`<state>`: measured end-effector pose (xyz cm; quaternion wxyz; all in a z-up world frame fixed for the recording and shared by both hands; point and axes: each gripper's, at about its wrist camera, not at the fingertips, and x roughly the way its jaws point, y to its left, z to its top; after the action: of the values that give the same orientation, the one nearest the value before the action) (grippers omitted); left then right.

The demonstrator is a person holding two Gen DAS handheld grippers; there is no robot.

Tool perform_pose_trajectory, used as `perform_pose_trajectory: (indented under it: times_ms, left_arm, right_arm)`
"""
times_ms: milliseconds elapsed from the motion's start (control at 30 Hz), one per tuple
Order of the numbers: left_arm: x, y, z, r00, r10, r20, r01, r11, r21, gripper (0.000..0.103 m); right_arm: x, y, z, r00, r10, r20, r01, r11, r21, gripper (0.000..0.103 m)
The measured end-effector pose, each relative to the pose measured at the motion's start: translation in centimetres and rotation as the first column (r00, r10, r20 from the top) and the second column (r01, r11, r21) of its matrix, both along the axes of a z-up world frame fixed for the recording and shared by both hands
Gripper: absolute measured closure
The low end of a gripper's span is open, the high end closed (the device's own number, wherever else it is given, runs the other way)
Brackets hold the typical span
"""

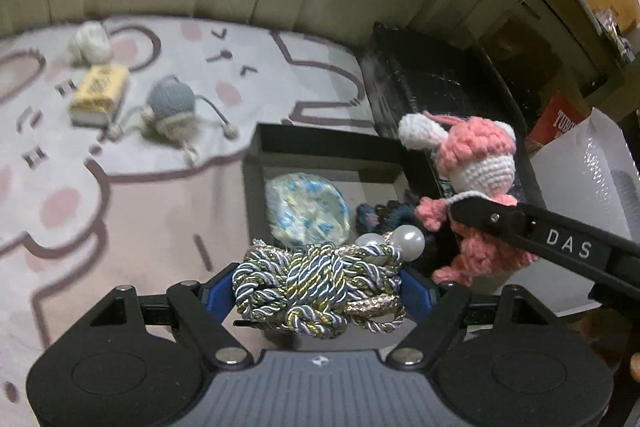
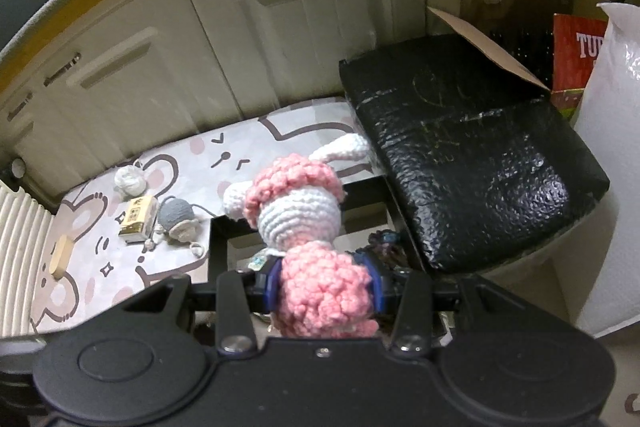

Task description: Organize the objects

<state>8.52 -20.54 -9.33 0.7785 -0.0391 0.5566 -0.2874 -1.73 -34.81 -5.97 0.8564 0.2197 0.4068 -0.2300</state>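
My left gripper [image 1: 318,291] is shut on a knotted blue, gold and white rope ornament [image 1: 316,287] with two pearls, held over the near edge of an open black box [image 1: 320,143]. My right gripper [image 2: 322,287] is shut on a pink and white crocheted bunny doll [image 2: 308,227], also seen in the left wrist view [image 1: 472,179], held above the box's right side [image 2: 218,239]. Inside the box lie a round blue-and-white pouch [image 1: 306,211] and dark hair ties [image 1: 384,219].
On the bunny-print mat [image 1: 160,147] lie a grey crocheted mouse [image 1: 172,107], a yellow packet [image 1: 100,93] and a white yarn ball [image 1: 90,41]. The black box lid [image 2: 472,155] leans at the right. A white bag [image 2: 608,147] and cabinet doors [image 2: 280,39] stand behind.
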Motion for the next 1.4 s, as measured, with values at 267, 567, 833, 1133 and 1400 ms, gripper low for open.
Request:
perform_pose_trajectory:
  times_ms: [267,567,833,1133,1400]
  left_arm:
    - [1.0,-0.8,-1.3,0.999,0.004,-0.032,-0.005,0.999,-0.044,0.013]
    - [1.1,-0.3,-1.4,1.000,0.001,0.014,-0.002,0.998,0.065,0.007]
    - [1.5,0.2,-1.1,0.990,-0.048,0.132,0.019,0.977,0.212,0.007]
    - [1.6,0.2,-0.9,0.989,-0.062,0.136,0.029,0.973,0.229,0.007]
    - [1.4,0.3,-0.2,0.983,-0.080,0.165,0.038,0.969,0.243,0.007]
  right_arm:
    - [0.9,-0.4,-0.9,1.000,0.006,-0.011,-0.006,1.000,0.006,0.060]
    - [1.6,-0.7,-1.9,0.999,0.008,-0.032,-0.007,0.999,0.041,0.060]
    - [2.7,-0.5,-3.7,0.996,0.000,-0.085,0.009,0.995,0.095,0.053]
    - [2.4,-0.9,-3.9,0.992,-0.027,-0.120,0.037,0.996,0.078,0.037]
    - [1.8,-0.9,-3.3,0.993,-0.034,-0.112,0.043,0.996,0.080,0.037]
